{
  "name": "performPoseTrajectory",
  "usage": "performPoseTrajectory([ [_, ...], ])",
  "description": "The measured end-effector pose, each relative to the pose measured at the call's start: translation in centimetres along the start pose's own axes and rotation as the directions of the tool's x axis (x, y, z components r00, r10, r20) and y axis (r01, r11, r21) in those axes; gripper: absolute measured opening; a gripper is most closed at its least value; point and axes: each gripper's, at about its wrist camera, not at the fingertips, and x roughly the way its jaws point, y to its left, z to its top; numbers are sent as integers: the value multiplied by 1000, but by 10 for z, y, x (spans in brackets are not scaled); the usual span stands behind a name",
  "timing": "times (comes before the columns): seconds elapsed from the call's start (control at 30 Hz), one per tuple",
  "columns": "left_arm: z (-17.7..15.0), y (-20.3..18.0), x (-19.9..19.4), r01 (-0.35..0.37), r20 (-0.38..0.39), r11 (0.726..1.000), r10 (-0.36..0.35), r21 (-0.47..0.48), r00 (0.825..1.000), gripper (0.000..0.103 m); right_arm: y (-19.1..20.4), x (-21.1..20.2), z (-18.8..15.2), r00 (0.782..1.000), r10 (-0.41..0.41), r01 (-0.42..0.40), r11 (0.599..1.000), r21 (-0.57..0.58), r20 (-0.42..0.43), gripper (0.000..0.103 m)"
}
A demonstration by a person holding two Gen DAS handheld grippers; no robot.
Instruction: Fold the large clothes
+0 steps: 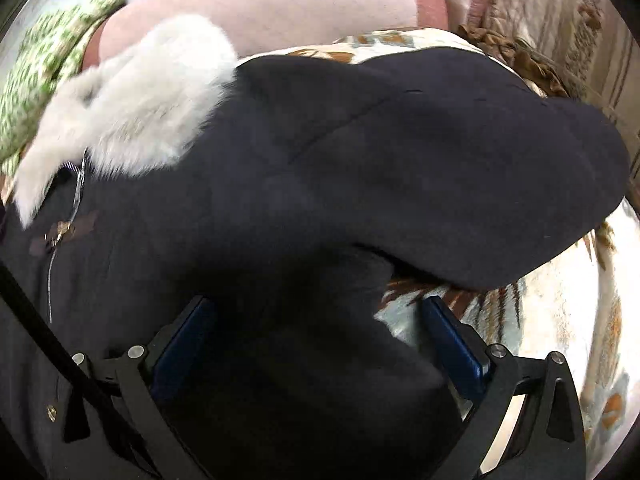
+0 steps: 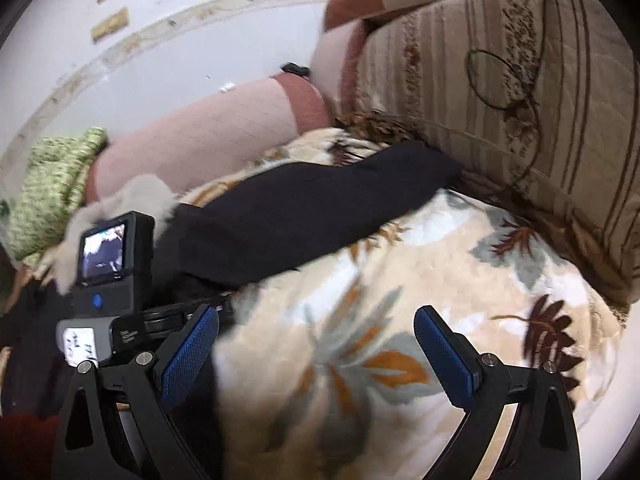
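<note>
A black coat point(image 1: 360, 168) with a white fur collar point(image 1: 132, 112) and a front zipper point(image 1: 76, 196) lies on a floral blanket point(image 1: 560, 312). My left gripper point(image 1: 316, 340) is open, its blue pads wide apart, with a fold of the black coat lying between them. In the right wrist view the coat's sleeve point(image 2: 304, 204) stretches toward a striped cushion point(image 2: 520, 100). My right gripper point(image 2: 316, 344) is open and empty above the floral blanket point(image 2: 360, 320), right of the coat. The left gripper's camera unit point(image 2: 108, 264) shows at its left.
A pink bolster point(image 2: 200, 136) lies behind the coat along the white wall. A green patterned cloth point(image 2: 56, 184) sits at the far left. The striped cushion borders the blanket on the right.
</note>
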Motion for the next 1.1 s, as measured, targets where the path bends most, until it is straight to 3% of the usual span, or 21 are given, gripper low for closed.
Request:
performPoseTrajectory([
  [0.07,0,3,0,18,-4,1000,-18,-11,1000,103,-9,11,3,999,6,-4,998,55,-46,100],
  [0.13,-2,6,0,31,-3,999,-31,-21,1000,103,-10,17,3,995,62,-54,994,93,-79,100],
  [0.27,-1,8,0,33,-2,999,-33,-21,999,103,6,19,0,993,64,-61,998,30,-99,100],
  [0.73,7,14,-6,38,14,999,-37,-33,999,103,40,-19,2,996,73,-69,994,-87,43,100],
  [0.97,4,26,-57,15,136,1000,-13,-18,991,103,42,-18,6,998,44,-41,997,-64,49,100],
  [1.1,-2,53,-96,-19,188,1000,23,-21,982,103,51,-10,9,999,19,-16,998,-64,44,100],
])
